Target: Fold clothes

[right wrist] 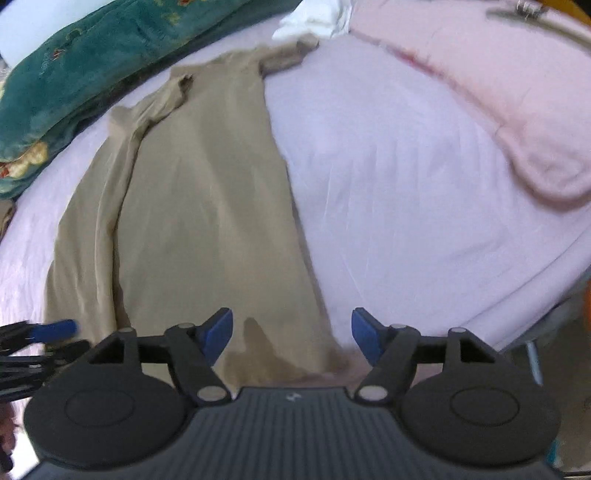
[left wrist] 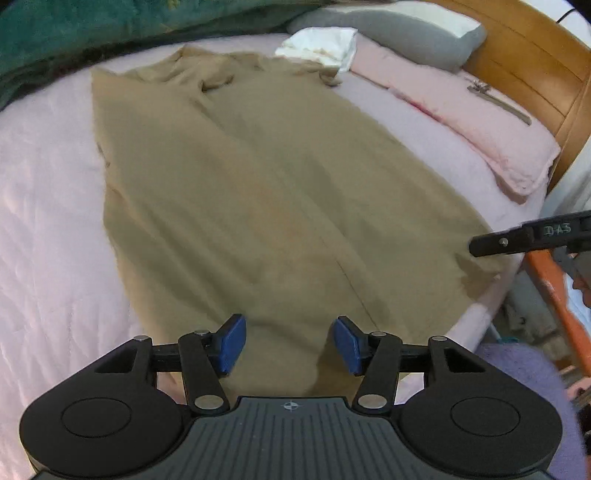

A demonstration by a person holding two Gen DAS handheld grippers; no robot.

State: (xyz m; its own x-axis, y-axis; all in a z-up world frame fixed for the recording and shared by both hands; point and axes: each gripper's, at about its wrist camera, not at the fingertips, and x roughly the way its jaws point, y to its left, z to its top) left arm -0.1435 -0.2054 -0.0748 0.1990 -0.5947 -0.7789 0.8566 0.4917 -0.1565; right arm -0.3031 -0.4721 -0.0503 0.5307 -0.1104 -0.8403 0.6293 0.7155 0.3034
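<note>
Tan garment point(left wrist: 240, 192) lies spread flat on the bed point(left wrist: 44, 206), long axis running from the near edge up toward the pillows; its neck/sleeve end sits far, hem end near the grippers. One long fold line runs down the fabric left of centre in the right wrist view. Left gripper point(left wrist: 289, 344) hovers over the hem end w/ jaws open, blue pads point(left wrist: 232, 343) well apart, tan cloth showing between them but not pinched. Right gripper point(right wrist: 291, 336) is also at the hem end, jaws open wide, nothing held; garment's right edge & a wrinkled corner lie between its pads, bare pink sheet to the right. In the left wrist view the right gripper's black finger comes in from the right edge, tip just at the garment's right corner; contact can't be told. Beyond the garment: pink pillow point(left wrist: 476, 122) along the wooden headboard point(left wrist: 528, 62), grey pillow point(left wrist: 399, 29) behind it, a white cloth point(left wrist: 321, 46) near the garment's far end, and a teal embroidered cushion point(right wrist: 92, 62) on the left side. Right wrist view is a bit blurred.
</note>
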